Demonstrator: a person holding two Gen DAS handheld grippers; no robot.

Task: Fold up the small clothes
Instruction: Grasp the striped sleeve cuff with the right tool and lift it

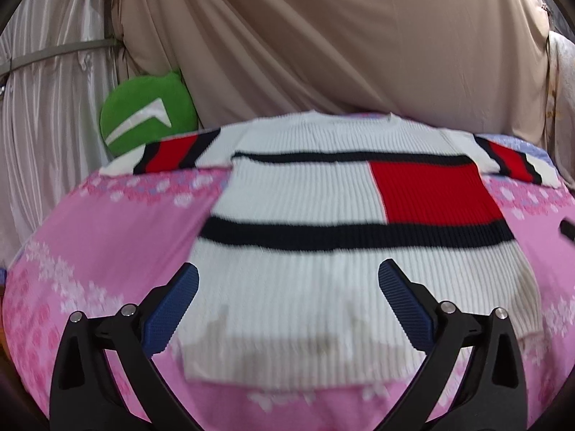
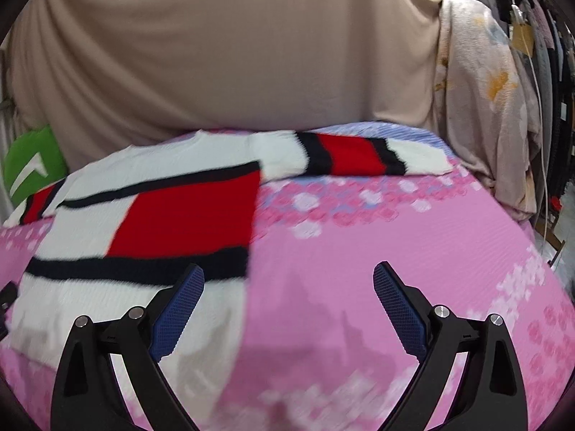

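Observation:
A small white ribbed sweater [image 1: 298, 194] with black stripes and a red block lies flat on the pink floral sheet [image 1: 107, 237], both sleeves spread out sideways. My left gripper [image 1: 287, 276] hovers open over the sweater's lower hem, nothing between its blue pads. In the right wrist view the same sweater [image 2: 143, 215] fills the left half, its right sleeve [image 2: 352, 158] stretched across the back. My right gripper [image 2: 289, 276] stands open above the sheet [image 2: 395, 222], just right of the sweater's side edge; its left pad [image 2: 179, 312] overlaps the hem.
A green cushion [image 1: 147, 111] with a white mark rests at the back left. A beige draped cloth [image 1: 323, 36] hangs behind the bed. A pale patterned fabric [image 2: 481, 100] and hanging clothes stand at the right.

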